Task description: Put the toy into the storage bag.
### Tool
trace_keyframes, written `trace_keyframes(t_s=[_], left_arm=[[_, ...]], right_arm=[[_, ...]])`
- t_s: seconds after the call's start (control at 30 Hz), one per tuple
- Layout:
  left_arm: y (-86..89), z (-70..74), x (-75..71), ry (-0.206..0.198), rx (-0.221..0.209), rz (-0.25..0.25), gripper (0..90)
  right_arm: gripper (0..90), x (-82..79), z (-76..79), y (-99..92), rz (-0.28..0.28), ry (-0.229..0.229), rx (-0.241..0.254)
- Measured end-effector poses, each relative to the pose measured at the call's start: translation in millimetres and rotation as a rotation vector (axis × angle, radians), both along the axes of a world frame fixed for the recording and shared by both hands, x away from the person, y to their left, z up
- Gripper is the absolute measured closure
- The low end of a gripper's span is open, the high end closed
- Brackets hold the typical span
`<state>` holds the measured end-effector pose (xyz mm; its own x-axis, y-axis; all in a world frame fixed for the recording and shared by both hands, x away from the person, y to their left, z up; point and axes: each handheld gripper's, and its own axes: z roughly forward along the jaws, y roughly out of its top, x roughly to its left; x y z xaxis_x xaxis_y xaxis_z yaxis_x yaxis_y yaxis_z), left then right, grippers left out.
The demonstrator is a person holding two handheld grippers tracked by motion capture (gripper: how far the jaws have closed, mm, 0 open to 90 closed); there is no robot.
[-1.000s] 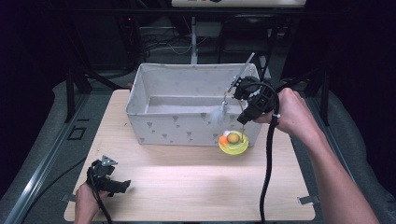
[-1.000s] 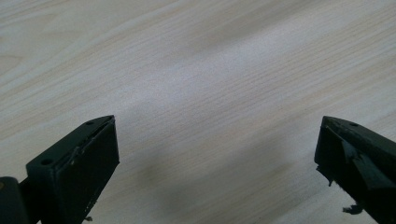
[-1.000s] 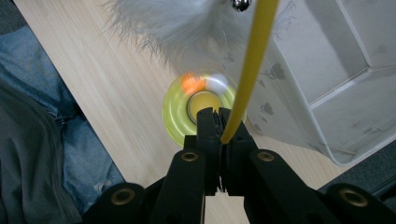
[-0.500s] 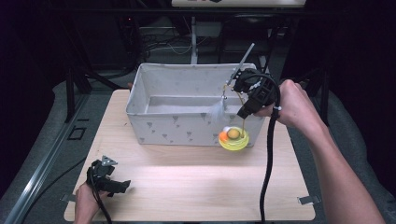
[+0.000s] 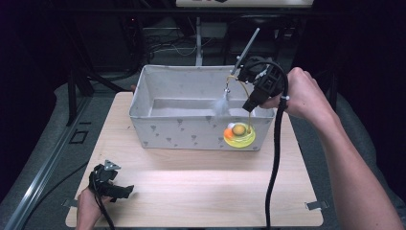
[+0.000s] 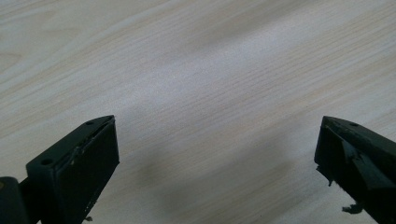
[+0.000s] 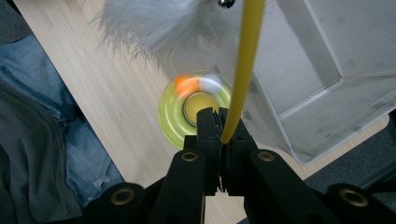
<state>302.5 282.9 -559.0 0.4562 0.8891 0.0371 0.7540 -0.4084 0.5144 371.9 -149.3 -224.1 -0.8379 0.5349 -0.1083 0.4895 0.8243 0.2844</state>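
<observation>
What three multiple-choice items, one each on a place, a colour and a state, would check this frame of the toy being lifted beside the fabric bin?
1. Where is the toy's round base?
A. inside the fabric bin
B. in front of the bin's front wall, near its right end
C. at the table's near left corner

2. What colour is the stem in the right gripper?
A. yellow
B. blue
C. black

3. How do the left gripper's jaws stand?
A. shut on the stem
B. shut on nothing
C. open over the bare table

Answers: 1 B, the high view shows the base against the fabric bin outside its wall. 2 A, the right gripper view shows it yellow. 3 C, the left gripper view shows a wide gap.
</observation>
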Motion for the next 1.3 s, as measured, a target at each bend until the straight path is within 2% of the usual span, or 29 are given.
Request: trace_keyframes(t_s=[0.4, 0.83, 1.3], left_arm=[[-0.9, -0.5, 0.0, 0.0, 0.0, -0.004, 0.0], [-1.4, -0.8, 0.1, 0.004, 0.003, -0.008, 0.0], [-1.3, -1.1, 0.2, 0.003, 0.001, -0.009, 0.0]], right_arm=[[88.1, 7.0, 21.2, -4.1, -0.027, -0.02, 0.003], [88.1, 21.9, 31.1, -9.9, -0.063, -0.024, 0.005], [88.1, 37.7, 39.7, -5.8, -0.086, -0.033, -0.005]])
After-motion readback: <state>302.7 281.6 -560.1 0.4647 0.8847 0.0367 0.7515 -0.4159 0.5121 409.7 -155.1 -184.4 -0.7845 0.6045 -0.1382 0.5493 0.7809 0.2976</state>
